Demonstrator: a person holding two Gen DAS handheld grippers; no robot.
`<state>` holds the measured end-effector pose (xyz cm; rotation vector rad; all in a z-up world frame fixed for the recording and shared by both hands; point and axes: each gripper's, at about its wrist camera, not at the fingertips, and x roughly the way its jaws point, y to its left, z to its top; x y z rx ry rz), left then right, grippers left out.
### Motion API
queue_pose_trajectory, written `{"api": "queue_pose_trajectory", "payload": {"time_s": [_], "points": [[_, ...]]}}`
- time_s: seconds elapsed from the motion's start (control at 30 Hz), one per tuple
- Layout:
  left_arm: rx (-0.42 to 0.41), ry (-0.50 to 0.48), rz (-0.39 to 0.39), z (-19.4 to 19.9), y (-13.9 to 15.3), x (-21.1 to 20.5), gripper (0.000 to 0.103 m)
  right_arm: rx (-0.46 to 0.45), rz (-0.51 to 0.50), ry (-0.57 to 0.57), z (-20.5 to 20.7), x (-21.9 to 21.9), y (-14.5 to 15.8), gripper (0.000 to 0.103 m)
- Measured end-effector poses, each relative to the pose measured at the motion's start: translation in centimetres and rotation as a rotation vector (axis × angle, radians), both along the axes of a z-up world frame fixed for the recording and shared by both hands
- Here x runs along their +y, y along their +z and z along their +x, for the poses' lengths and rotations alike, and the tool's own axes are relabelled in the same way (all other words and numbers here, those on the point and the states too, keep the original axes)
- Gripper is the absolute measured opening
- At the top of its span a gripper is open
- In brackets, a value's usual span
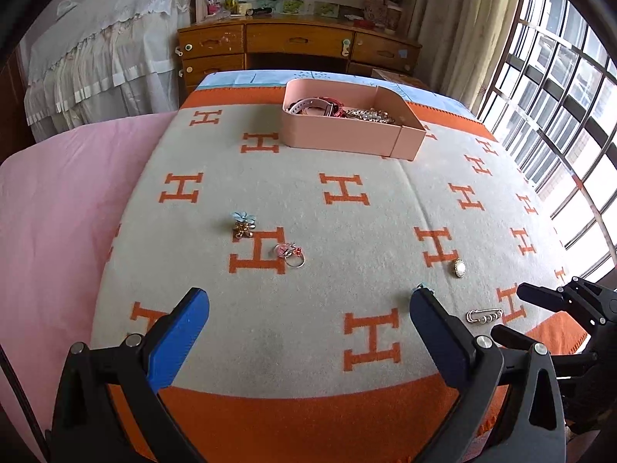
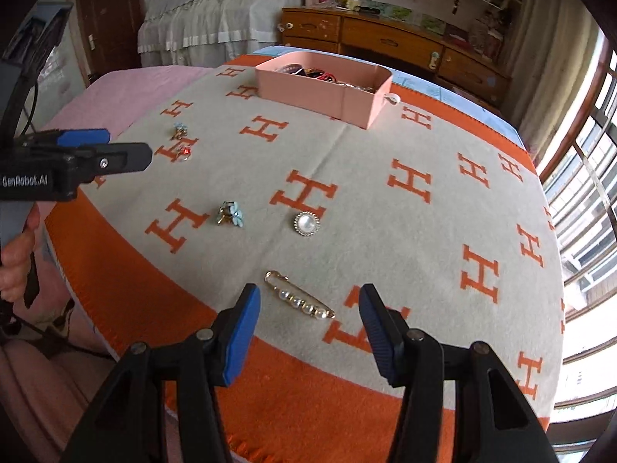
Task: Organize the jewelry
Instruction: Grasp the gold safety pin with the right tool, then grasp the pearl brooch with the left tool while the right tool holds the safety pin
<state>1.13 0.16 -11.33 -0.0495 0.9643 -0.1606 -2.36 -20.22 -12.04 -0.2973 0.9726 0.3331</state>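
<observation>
A pink jewelry box [image 1: 347, 139] [image 2: 308, 92] with bracelets and a watch inside sits at the far side of the blanket. Loose pieces lie nearer: a blue flower clip [image 1: 243, 223] [image 2: 179, 131], a pink ring [image 1: 290, 254] [image 2: 184, 153], a second blue flower clip [image 2: 230, 214], a round pearl brooch [image 1: 459, 268] [image 2: 306, 223] and a pearl safety pin [image 1: 484, 315] [image 2: 299, 301]. My left gripper [image 1: 308, 312] is open and empty above the blanket's near part. My right gripper [image 2: 308, 308] is open, its fingers either side of the pearl pin and above it.
The grey blanket with orange H marks [image 1: 347, 355] covers a bed with a pink sheet [image 1: 58, 212] on the left. A wooden desk [image 1: 297, 42] stands behind. Windows [image 1: 559, 96] line the right side.
</observation>
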Motion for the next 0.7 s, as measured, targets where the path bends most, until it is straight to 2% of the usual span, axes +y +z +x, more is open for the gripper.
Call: {"api": "queue_pose_trajectory", "payload": {"time_s": [0.17, 0.2, 0.3, 0.37, 0.4, 0.43, 0.57, 0.7], "points": [[0.034, -0.011, -0.004, 0.5, -0.8, 0.3, 0.102, 0.039, -0.053, 0.098, 0.7, 0.7, -1.7, 0.034], [0.033, -0.018, -0.002, 0.5, -0.9, 0.3, 0.102, 0.054, -0.064, 0.108, 1.0, 0.6, -2.1, 0.034], [0.011, -0.022, 0.016, 0.6, -0.6, 0.6, 0.102, 0.072, -0.022, 0.143, 1.4, 0.1, -2.0, 0.026], [0.002, -0.019, 0.017, 0.9, -0.3, 0.9, 0.102, 0.095, 0.014, 0.151, 1.9, -0.3, -1.9, 0.016], [0.001, -0.020, 0.012, 1.0, -0.2, 0.9, 0.102, 0.105, 0.031, 0.138, 2.2, -0.6, -1.9, 0.014], [0.002, -0.021, 0.008, 1.2, 0.0, 0.9, 0.102, 0.118, 0.055, 0.119, 2.6, -0.9, -1.9, 0.007], [0.013, -0.069, -0.009, 2.1, 0.4, -0.6, 0.102, 0.165, 0.200, 0.002, 4.2, -3.3, -2.0, 0.007], [0.004, -0.173, 0.023, 3.0, 0.6, -4.6, 0.102, 0.136, 0.265, -0.087, 4.2, -5.0, -1.8, 0.007]]}}
